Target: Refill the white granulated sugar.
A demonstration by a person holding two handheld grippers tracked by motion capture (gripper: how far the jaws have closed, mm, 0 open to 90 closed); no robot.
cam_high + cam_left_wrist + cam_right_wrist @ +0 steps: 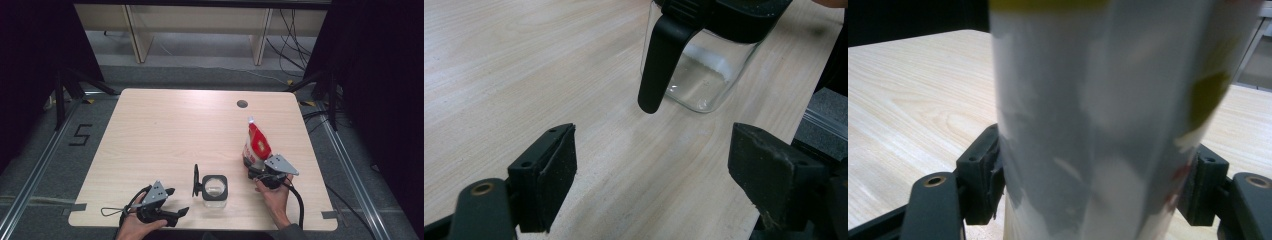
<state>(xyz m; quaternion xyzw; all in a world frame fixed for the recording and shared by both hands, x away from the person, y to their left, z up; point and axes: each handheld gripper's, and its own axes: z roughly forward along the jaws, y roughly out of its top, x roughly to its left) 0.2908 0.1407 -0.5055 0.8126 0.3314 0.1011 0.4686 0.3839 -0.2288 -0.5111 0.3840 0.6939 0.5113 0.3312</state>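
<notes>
A red-and-white pouch point(257, 142) stands upright at the table's right front. My right gripper point(256, 167) is shut on its lower part. In the right gripper view the pouch point(1098, 125) spans the whole gap, and a pad point(990, 172) presses on each side of it. A square clear glass jar point(215, 189) with a black rim stands at the front middle, its black handle point(196, 181) pointing left. My left gripper point(177, 201) lies low to the jar's left, open and holding nothing. In the left gripper view the jar point(704, 75) and its handle point(659, 65) lie ahead of the open gripper point(654, 165).
The light wooden table point(165, 130) has a round cable hole point(242, 104) near its far edge. Black curtains hang at both sides. Behind the table are wooden furniture legs and loose cables on the floor.
</notes>
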